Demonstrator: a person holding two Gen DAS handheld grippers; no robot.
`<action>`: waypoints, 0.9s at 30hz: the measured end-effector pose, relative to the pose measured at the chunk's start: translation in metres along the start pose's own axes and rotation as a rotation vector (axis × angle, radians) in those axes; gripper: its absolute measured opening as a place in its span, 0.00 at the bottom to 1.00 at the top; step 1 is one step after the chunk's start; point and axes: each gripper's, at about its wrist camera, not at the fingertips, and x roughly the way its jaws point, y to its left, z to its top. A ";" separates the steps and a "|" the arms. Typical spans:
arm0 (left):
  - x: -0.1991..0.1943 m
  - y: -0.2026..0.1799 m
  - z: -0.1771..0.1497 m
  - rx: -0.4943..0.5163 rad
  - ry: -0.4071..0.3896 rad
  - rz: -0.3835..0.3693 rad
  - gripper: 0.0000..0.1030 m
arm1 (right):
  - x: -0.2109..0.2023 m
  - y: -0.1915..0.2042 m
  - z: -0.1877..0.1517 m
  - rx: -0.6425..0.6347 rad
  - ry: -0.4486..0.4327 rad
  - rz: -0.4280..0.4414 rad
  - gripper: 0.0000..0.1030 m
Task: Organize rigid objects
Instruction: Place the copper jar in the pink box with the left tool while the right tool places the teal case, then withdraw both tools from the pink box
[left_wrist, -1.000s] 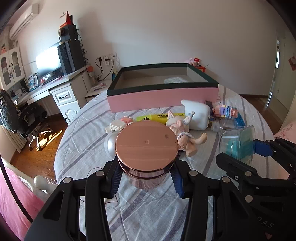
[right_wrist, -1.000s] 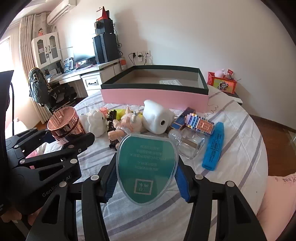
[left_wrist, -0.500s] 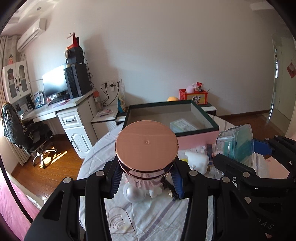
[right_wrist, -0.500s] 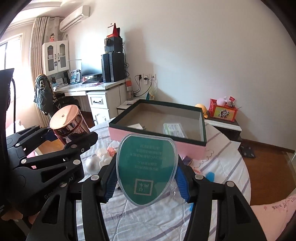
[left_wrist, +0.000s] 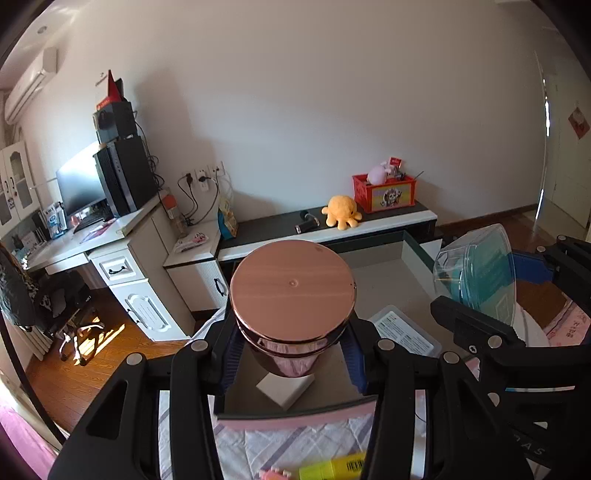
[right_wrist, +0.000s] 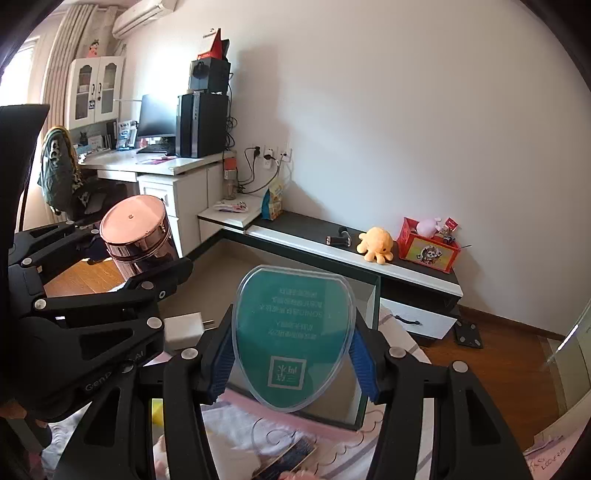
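my left gripper (left_wrist: 293, 360) fingers clamp the copper-lidded jar (left_wrist: 291, 295) above the pink box (left_wrist: 295, 421); my right gripper (right_wrist: 291, 363) fingers clamp the clear case (right_wrist: 293, 336), its teal label's writing unreadable.

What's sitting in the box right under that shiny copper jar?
A white block lies on the box floor directly beneath the copper jar held in the left gripper, seen in the left wrist view.
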 end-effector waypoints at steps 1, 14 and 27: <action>0.019 -0.001 0.003 -0.001 0.038 -0.013 0.46 | 0.015 -0.005 0.001 0.000 0.028 -0.009 0.55; 0.146 -0.026 -0.011 0.022 0.330 -0.042 0.46 | 0.118 -0.026 -0.022 -0.045 0.258 -0.113 0.55; 0.032 0.000 -0.010 -0.056 0.099 0.015 0.98 | 0.015 -0.036 -0.020 0.123 0.055 -0.042 0.87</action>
